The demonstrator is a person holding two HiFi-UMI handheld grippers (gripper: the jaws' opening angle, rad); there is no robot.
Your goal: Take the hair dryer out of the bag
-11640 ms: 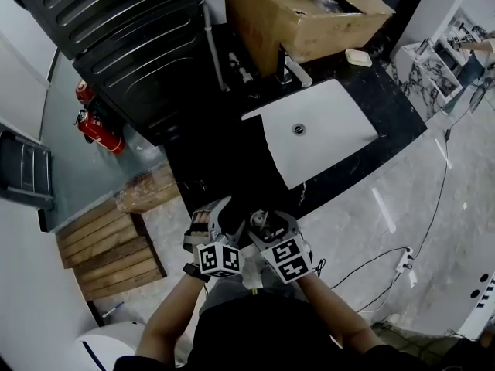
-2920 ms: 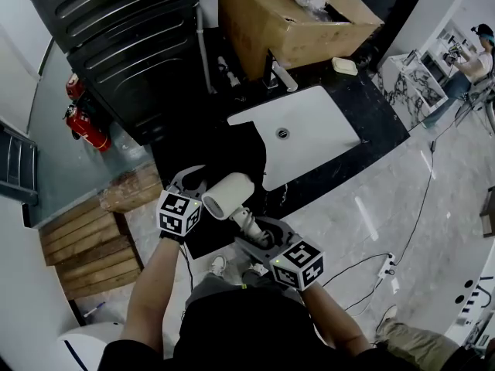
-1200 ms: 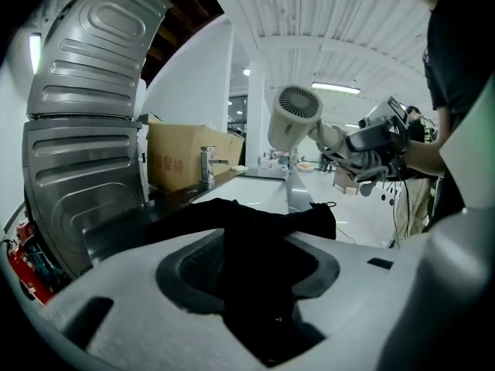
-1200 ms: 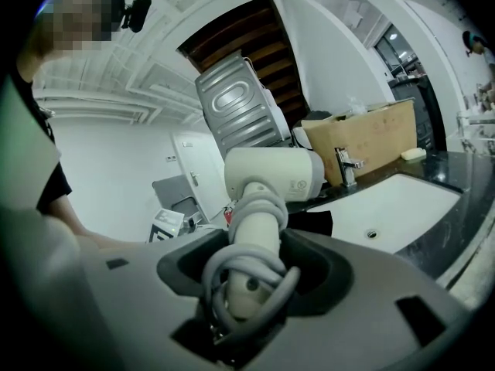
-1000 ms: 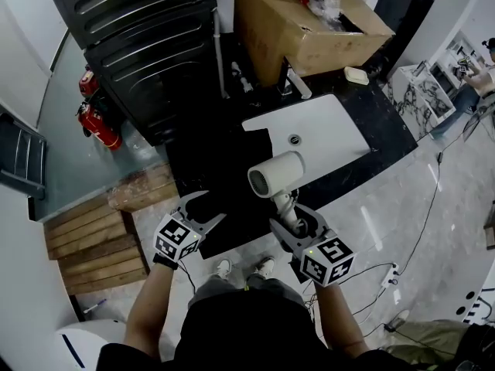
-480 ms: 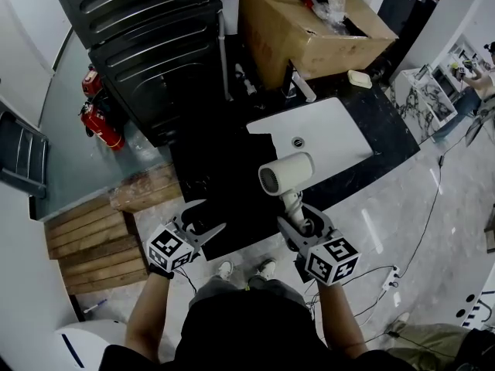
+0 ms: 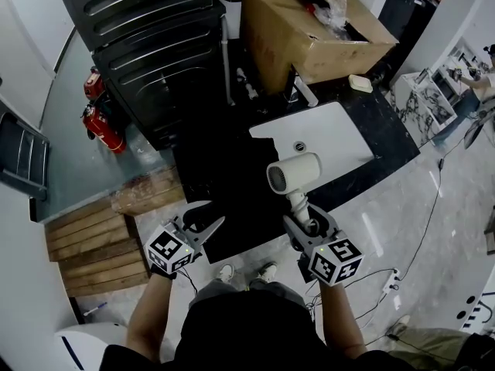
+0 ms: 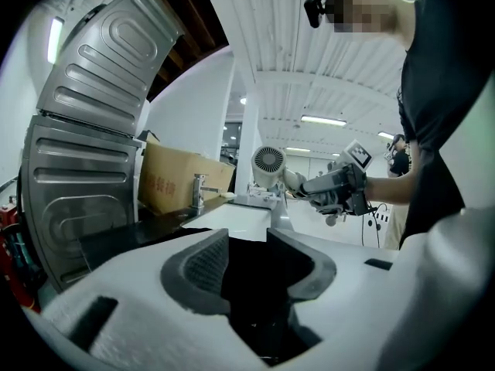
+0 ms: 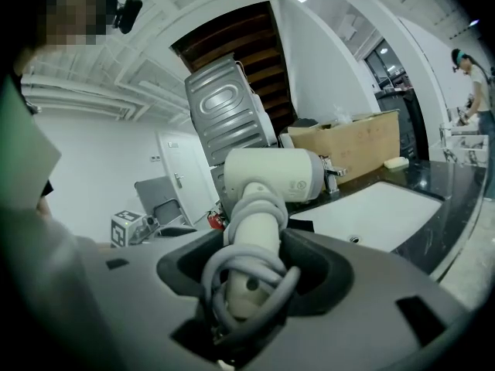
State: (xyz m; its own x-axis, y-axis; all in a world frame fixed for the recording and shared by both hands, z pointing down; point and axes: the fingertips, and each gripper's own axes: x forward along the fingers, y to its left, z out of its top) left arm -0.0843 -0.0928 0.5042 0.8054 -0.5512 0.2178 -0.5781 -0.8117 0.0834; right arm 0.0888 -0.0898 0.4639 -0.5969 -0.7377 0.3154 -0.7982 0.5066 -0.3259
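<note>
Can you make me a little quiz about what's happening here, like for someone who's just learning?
1. True or false: the white plastic hair dryer lies inside the white rectangular sink.
2. Which one grips the hair dryer's handle? A) left gripper B) right gripper C) neither
3. What is wound round that handle?
Key: 1 false, a gripper holds it up; 2 B; 3 its grey cord.

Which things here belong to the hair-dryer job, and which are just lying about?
Job: hair dryer, gripped by the right hand-held gripper; black bag.
Lying about: cardboard box, sink, faucet, fire extinguisher.
</note>
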